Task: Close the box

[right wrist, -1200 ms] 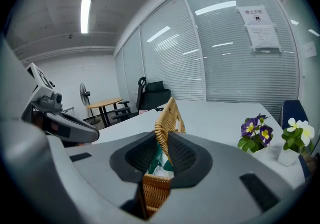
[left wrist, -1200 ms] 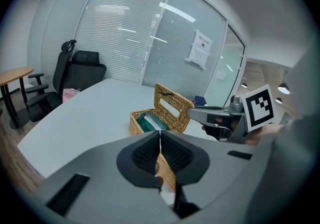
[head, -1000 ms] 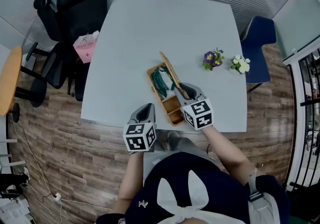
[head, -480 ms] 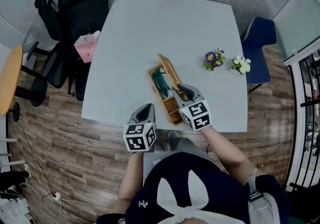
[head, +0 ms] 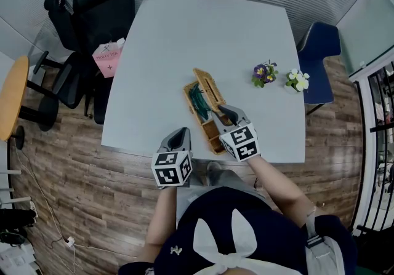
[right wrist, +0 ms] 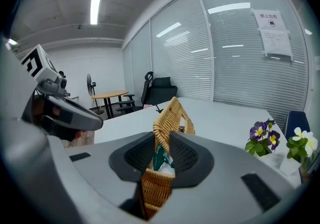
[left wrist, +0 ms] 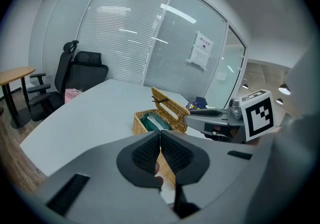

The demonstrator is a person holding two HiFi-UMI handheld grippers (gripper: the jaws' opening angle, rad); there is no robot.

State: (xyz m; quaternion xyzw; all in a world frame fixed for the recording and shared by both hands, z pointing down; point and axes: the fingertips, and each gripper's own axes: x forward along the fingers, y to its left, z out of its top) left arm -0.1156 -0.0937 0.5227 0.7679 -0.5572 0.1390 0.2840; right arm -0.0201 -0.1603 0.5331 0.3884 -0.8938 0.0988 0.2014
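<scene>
A wicker box [head: 198, 114] with green-wrapped contents stands near the table's front edge. Its hinged lid [head: 210, 88] leans over the box, partly lowered. My right gripper [head: 225, 110] reaches in from the near right, shut on the lid's free rim. In the right gripper view the rim [right wrist: 161, 129] stands upright between the pads, which have just been opening a little round it. The box wall [right wrist: 155, 188] shows below. My left gripper [head: 180, 132] hovers at the table's front edge, left of the box, pads [left wrist: 150, 150] together with nothing between them.
Purple flowers [head: 263, 72] and white flowers [head: 296, 79] stand on the grey table [head: 184, 34] right of the box. A pink bag [head: 108, 56] lies on black chairs [head: 92, 3] at the left. A blue chair [head: 320, 40] stands at the right.
The lid has tipped further down over the box, and my right gripper has shifted slightly nearer and left with it. The left gripper has stayed where it was.
</scene>
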